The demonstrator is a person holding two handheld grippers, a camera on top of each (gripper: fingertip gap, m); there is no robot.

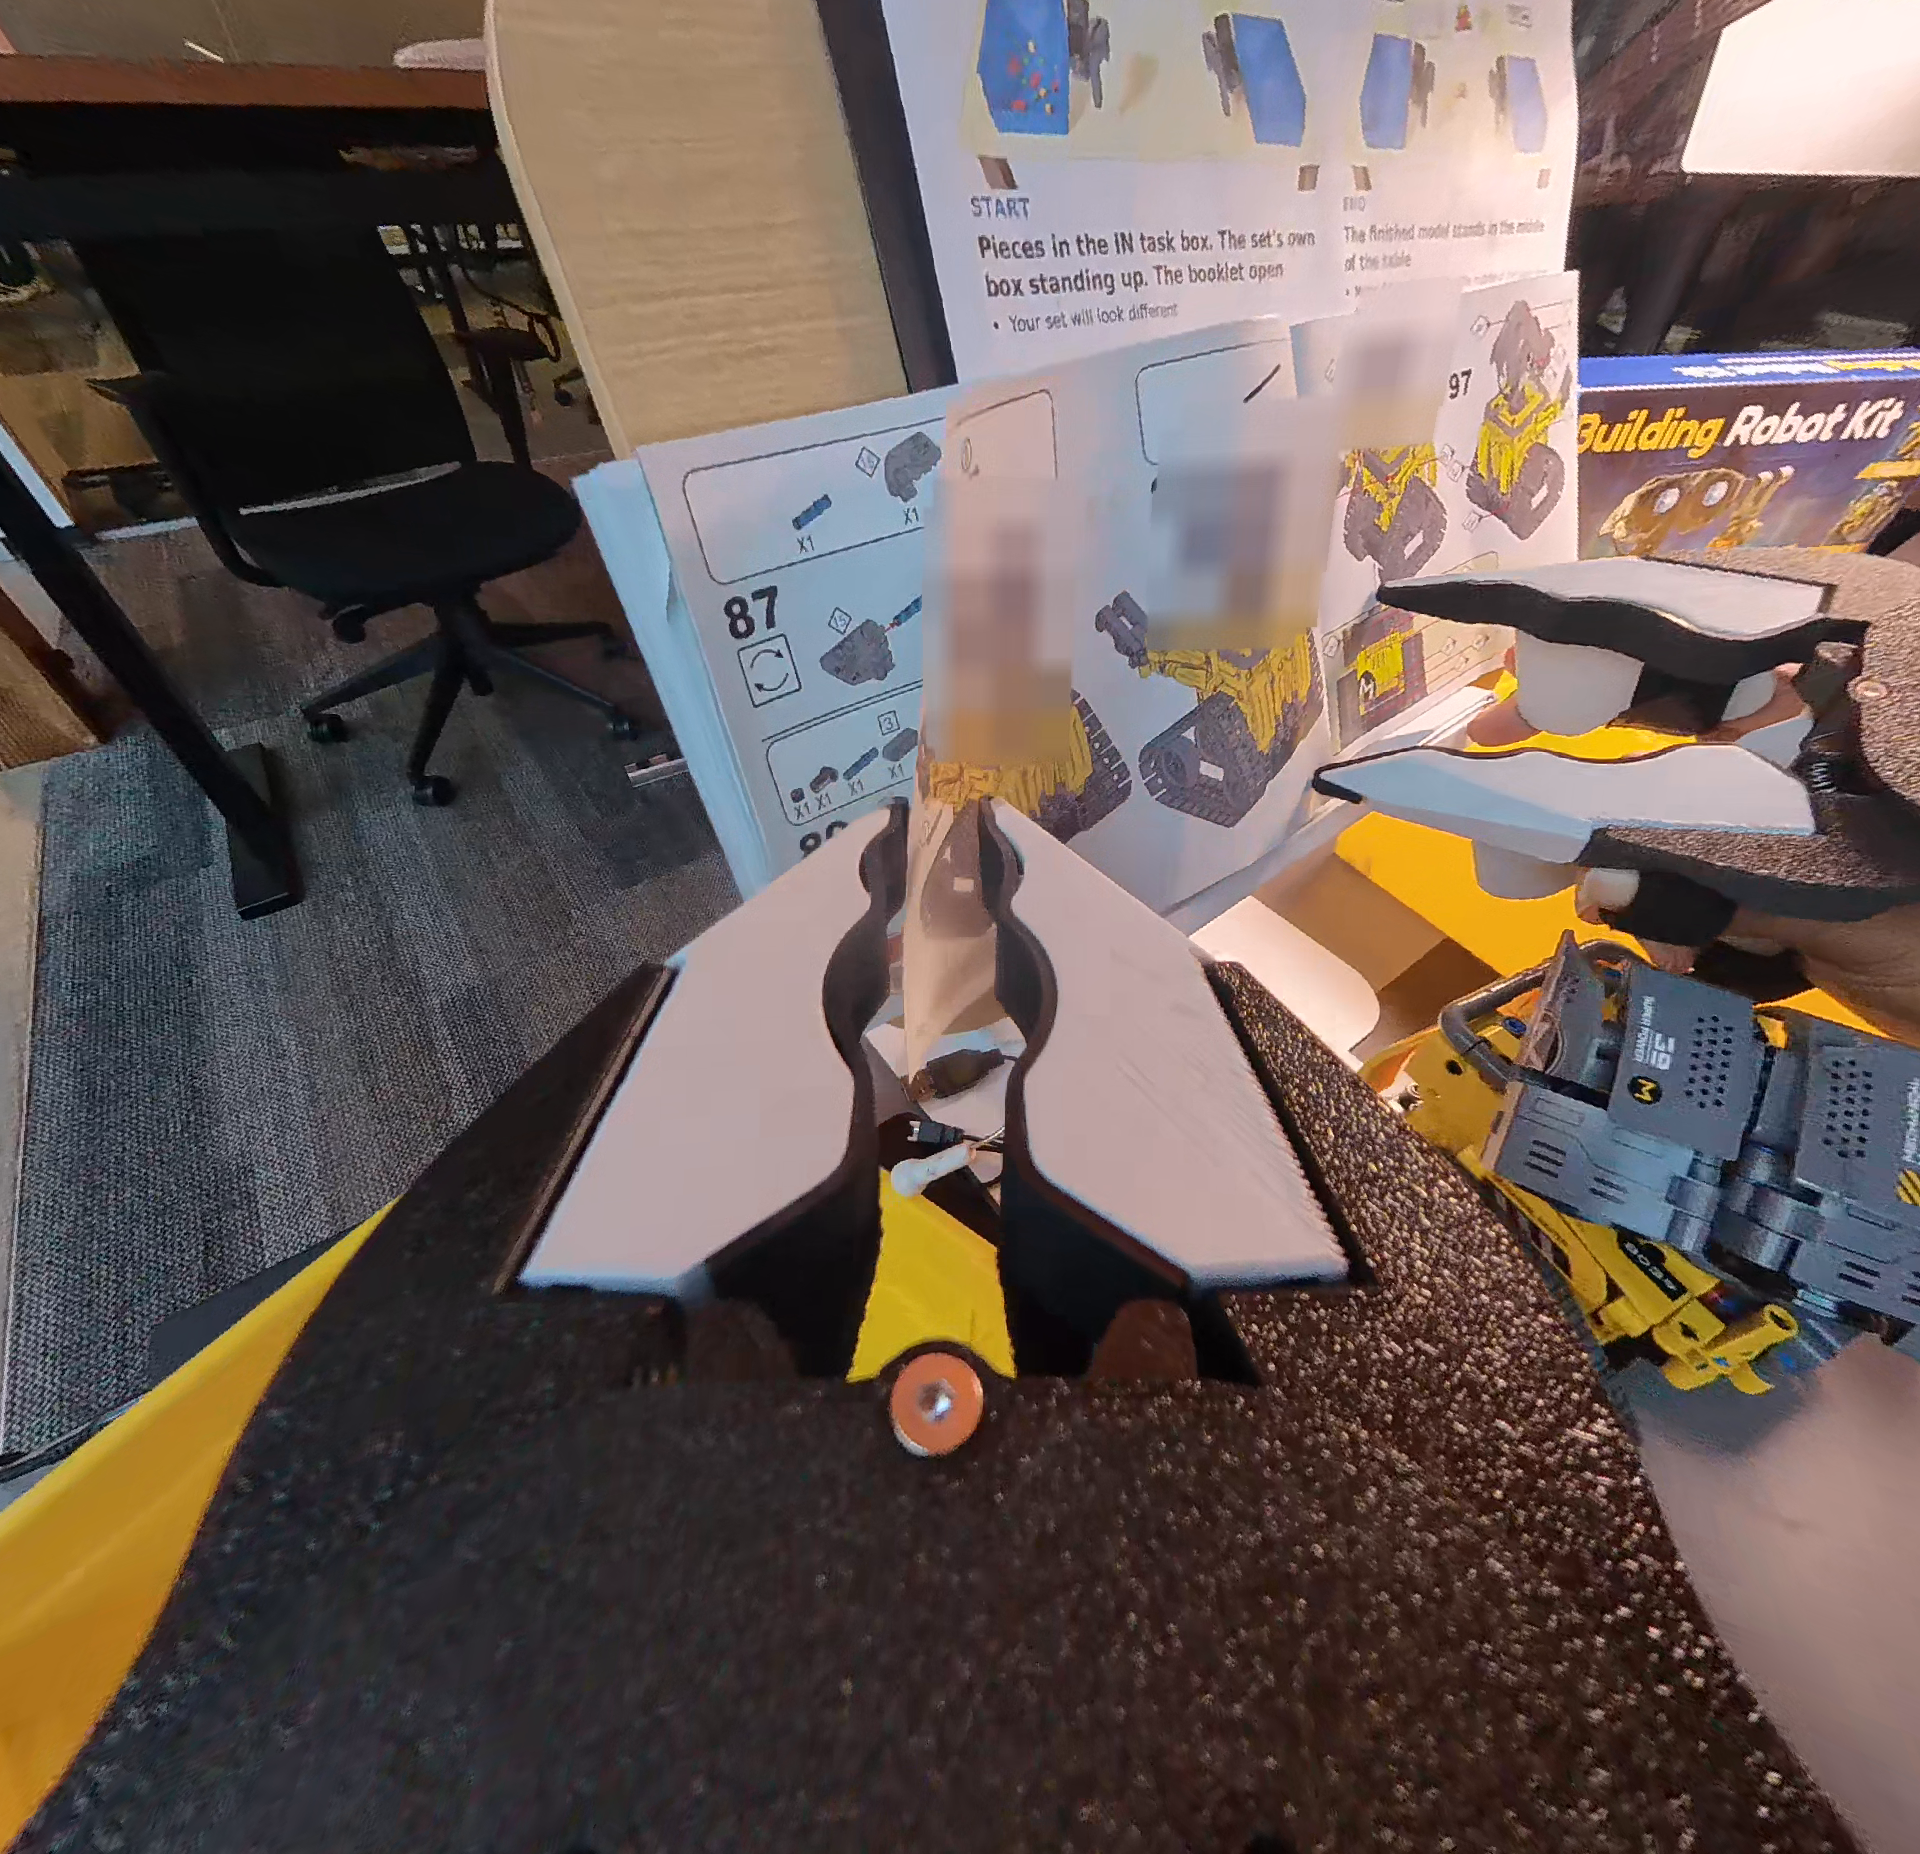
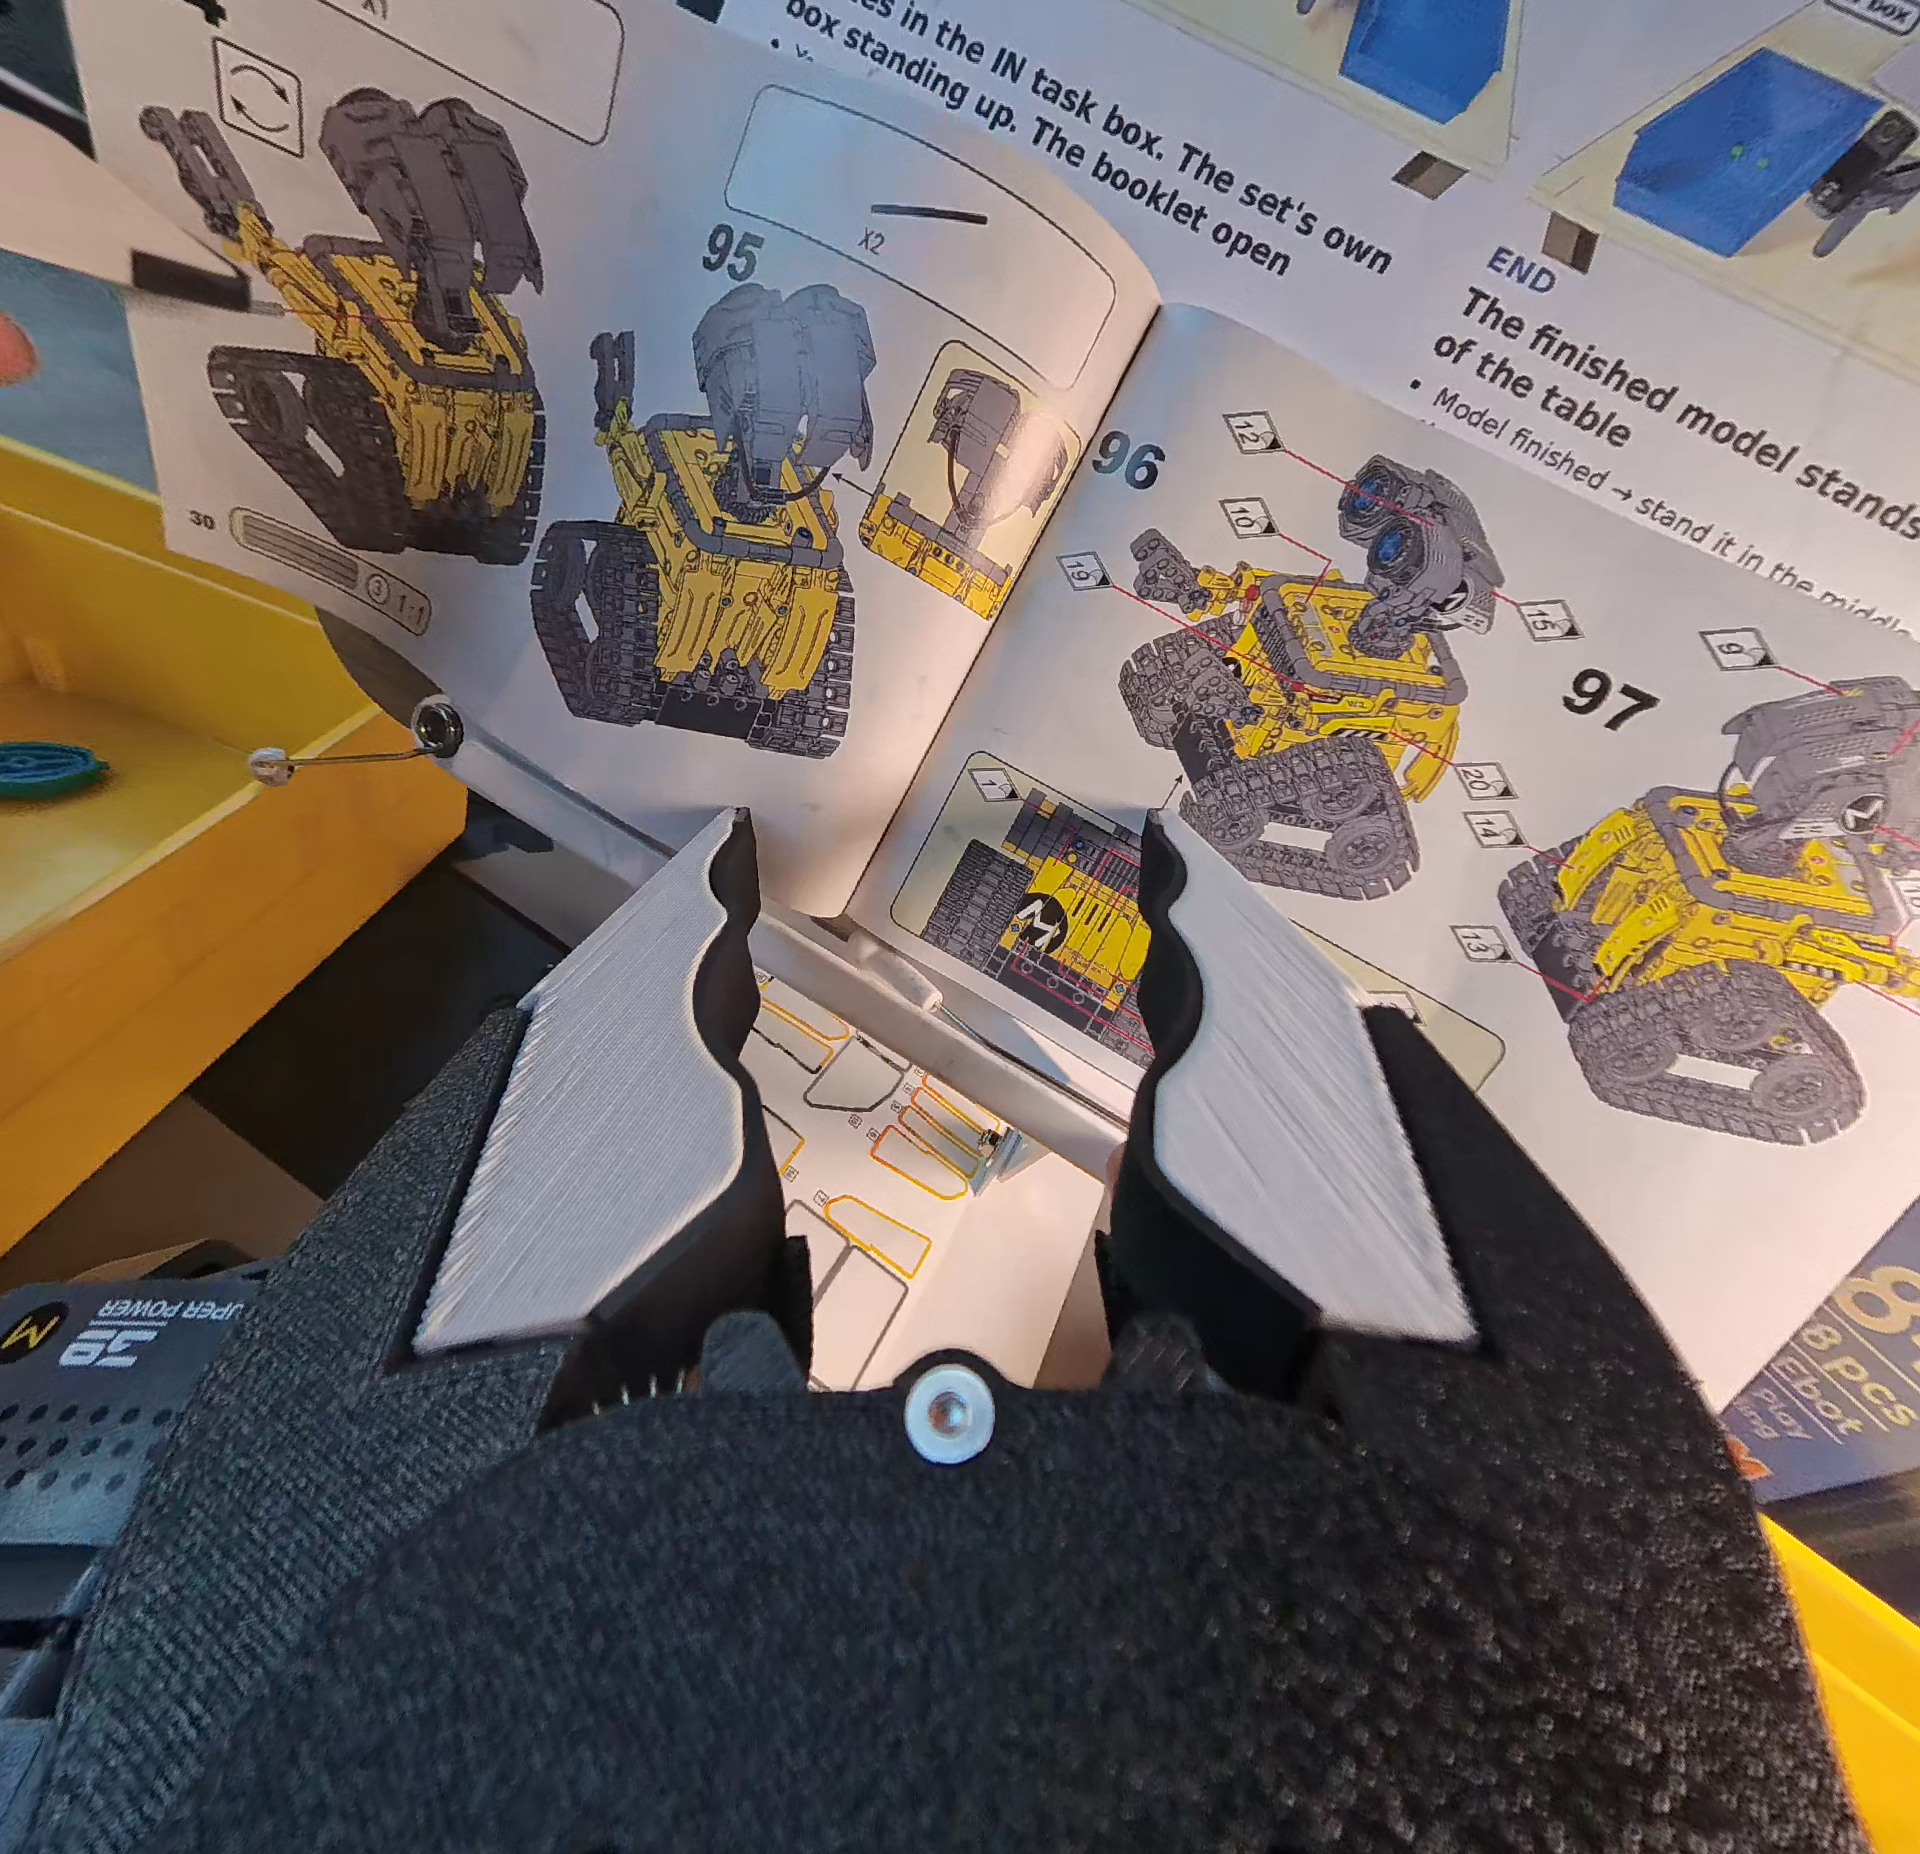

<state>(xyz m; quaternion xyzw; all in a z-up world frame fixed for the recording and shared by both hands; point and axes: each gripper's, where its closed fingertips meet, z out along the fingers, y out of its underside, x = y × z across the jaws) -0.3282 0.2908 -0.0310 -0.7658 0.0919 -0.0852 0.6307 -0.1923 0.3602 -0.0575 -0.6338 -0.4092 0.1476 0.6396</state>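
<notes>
Two grippers in view. Left gripper (image 1: 938, 817): fingers pressed nearly together, pinching a clear plastic bag (image 1: 951, 931) by its middle; bag stands upright between the wavy black inner pads, and a small black cable (image 1: 961, 1072) shows inside its lower end, though the contents are partly hidden. Right gripper (image 2: 945, 817): fingers spread, nothing between them, tips just in front of the open instruction booklet (image 2: 790, 516), which leans tilted on a white stand (image 1: 1288, 874). Finger faces are ridged pale grey; gripper bodies black, grainy. Yellow tray (image 2: 156, 848), smooth plastic, holds a teal ribbed disc (image 2: 47, 765). Grey-and-yellow brick robot model (image 1: 1683, 1139) lies tilted below the right gripper. Blue kit box (image 1: 1745, 454) stands upright behind, beside a printed sheet (image 1: 1195, 142).
</notes>
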